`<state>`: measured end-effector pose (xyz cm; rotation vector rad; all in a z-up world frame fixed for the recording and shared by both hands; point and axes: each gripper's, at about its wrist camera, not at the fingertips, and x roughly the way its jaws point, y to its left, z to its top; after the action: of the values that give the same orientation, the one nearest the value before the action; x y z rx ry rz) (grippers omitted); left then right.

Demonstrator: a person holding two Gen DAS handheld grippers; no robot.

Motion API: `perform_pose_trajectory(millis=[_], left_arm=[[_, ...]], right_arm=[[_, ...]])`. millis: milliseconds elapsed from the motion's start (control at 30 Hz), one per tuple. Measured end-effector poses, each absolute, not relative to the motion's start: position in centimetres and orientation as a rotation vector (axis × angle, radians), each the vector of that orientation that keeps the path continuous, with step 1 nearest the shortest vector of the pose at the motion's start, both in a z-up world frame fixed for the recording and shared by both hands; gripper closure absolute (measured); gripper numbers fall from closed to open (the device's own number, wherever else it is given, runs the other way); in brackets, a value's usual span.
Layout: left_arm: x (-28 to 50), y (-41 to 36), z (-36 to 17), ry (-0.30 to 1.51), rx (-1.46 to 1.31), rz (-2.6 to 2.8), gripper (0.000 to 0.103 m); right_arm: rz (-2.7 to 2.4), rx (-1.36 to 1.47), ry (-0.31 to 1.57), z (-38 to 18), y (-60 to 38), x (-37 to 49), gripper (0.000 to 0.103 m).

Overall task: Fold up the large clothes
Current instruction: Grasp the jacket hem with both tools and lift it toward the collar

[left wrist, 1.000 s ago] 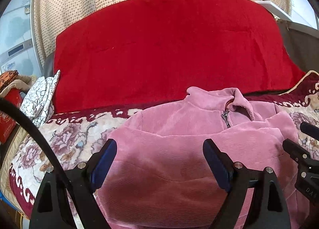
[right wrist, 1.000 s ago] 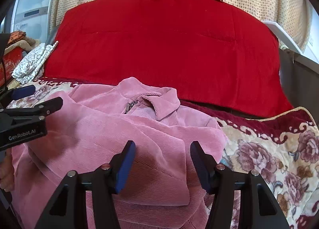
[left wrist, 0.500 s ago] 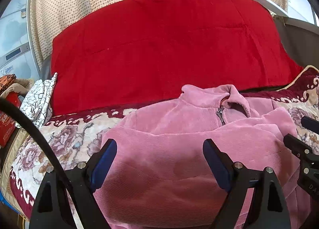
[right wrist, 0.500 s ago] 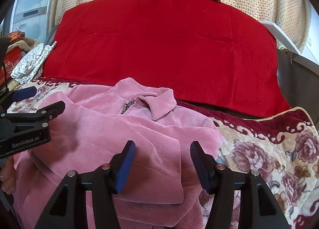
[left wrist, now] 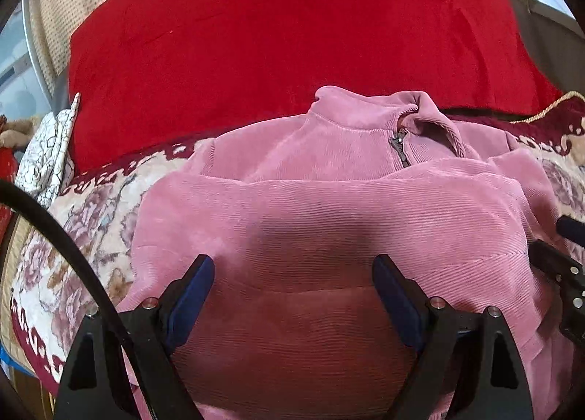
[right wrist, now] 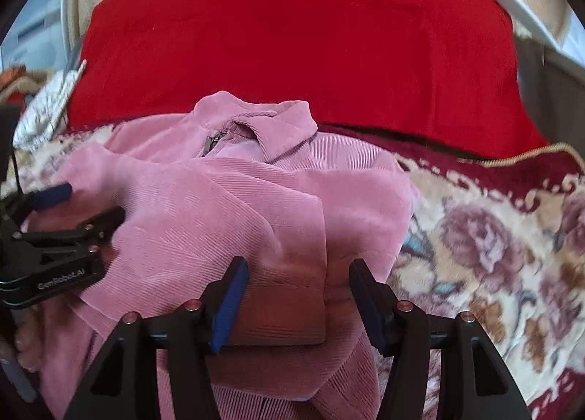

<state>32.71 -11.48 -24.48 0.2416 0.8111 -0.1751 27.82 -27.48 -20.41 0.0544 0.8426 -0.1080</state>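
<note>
Floral blanket [right wrist: 493,237] under ribbed pink jacket [left wrist: 329,222]

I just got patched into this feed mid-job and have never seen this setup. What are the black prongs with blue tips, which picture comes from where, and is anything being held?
The prongs are two handheld grippers, each with a camera looking along its fingers. One picture looks out from the left gripper, the other from the right gripper. Both hang open over a pink zip jacket, partly folded, lying on a floral blanket in front of a red cushion. Neither gripper appears to clamp the fabric. The left gripper also shows at the edge of the right view.
</note>
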Motion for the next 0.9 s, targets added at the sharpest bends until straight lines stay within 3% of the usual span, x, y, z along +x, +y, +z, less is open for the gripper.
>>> perform_pose_trajectory(millis=[433,633,833,900], left_arm=[[24.9,-1.4,-21.4,0.671,0.120,-0.086,0.015],[18.8,3.7,-23.5,0.700,0.154,-0.075,0.015],[15.3,7.2,-25.7,0.784,0.165,-0.108,0.015],[15.0,8.1,-26.9,0.865,0.138,-0.151,0.015]], right_arm=[[0.053,0.155,0.736,-17.3,-29.2,21.2,0.037],[0.129,0.238,0.703,-18.5,-29.4,15.6,0.030],[0.144,0.283,0.795,-21.8,-29.6,9.0,0.030],[0.136,0.296,0.834,-22.8,-30.0,7.6,0.025]])
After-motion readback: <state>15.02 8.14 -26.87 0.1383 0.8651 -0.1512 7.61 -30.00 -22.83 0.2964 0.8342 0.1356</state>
